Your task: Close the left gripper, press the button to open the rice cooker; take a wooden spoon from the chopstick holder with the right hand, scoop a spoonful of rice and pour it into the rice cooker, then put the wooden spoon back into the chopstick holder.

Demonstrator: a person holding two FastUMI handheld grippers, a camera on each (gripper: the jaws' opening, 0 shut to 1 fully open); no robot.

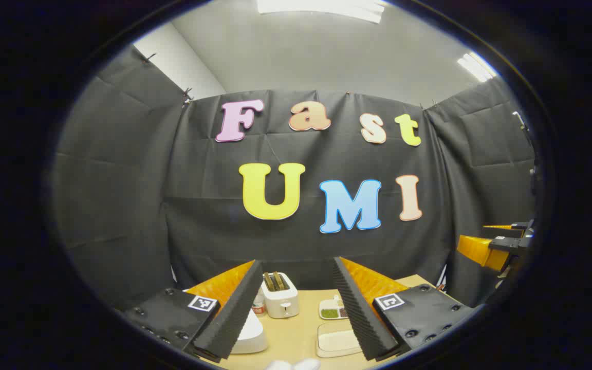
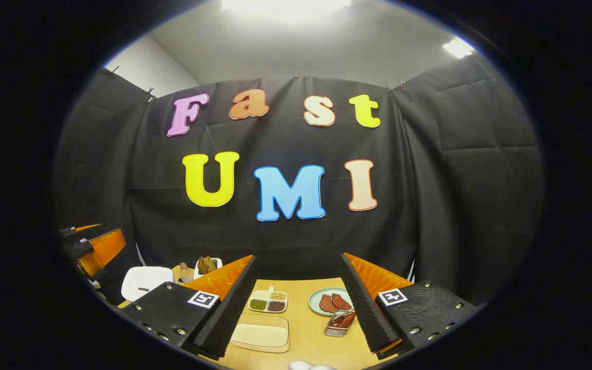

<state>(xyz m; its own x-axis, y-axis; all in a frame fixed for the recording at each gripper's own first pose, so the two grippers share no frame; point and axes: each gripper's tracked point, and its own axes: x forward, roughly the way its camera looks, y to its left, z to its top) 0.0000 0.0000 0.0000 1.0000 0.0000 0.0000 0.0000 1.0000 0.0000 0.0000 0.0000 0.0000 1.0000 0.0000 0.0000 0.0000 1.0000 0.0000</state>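
Both tools spread, empty: left tool (image 1: pixel 296 308), right tool (image 2: pixel 296 303); rice cooker (image 1: pixel 250 334) half hidden.

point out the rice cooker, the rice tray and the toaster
rice cooker (image 2: pixel 144 281), right gripper view, on its white lid
rice tray (image 2: pixel 260 335), right gripper view, on the rice inside
toaster (image 1: pixel 280 298), left gripper view, on its white front

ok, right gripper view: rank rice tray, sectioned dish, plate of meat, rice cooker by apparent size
1. Rice tray, though it lies nearest the camera, which flatters it.
2. Rice cooker, partly hidden behind the gripper.
3. Plate of meat and sectioned dish: close; plate partly covered by a finger, so unranked.
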